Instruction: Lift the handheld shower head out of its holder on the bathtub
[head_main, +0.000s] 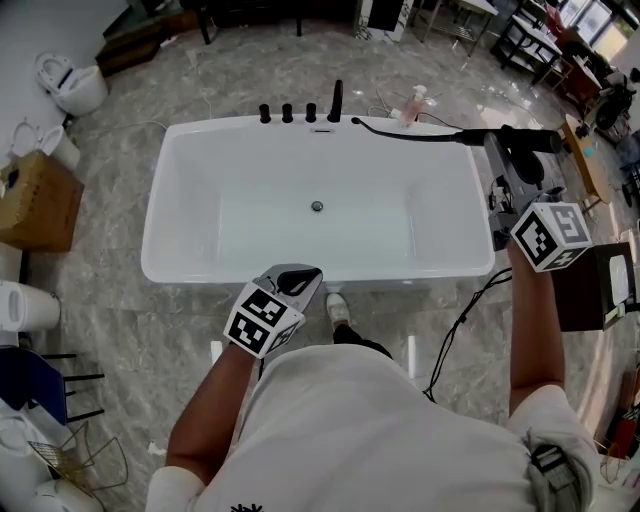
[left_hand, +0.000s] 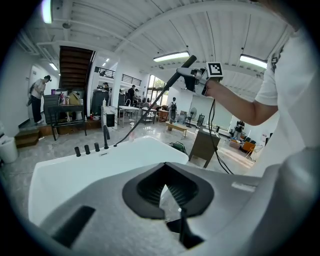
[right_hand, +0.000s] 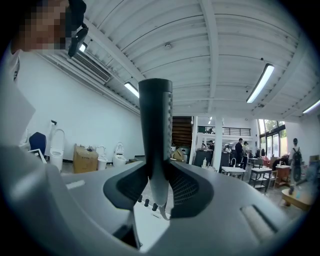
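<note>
Head view: a person stands at the near long side of a white bathtub (head_main: 160, 270) on a marble floor. The left tongs (head_main: 298, 283) hang over the near rim. The right tongs (head_main: 508, 178) are raised off the tub's right end and hold the black shower head (head_main: 530, 140). It is clear of the tub deck, so it looks already out of its holder. Its hose (head_main: 410, 135) runs back to the far deck, close to a pink bottle (head_main: 413, 104) and to the right of the row of black tap knobs (head_main: 287, 113). Left gripper view: the left tongs (left_hand: 172, 200) are closed with nothing between them. Beyond them the shower head (left_hand: 182, 67) is held high in the air, and the hose (left_hand: 150, 107) slants down to the deck. Right gripper view: the right tongs (right_hand: 159, 195) are clamped on the smooth round handle of the shower head (right_hand: 156, 130), which stands upright between the pads. The likely trouble is the hose: pulled further away, it could go taut and twist the round handle out of the clamp, or sweep sideways and knock over the bottle.
</note>
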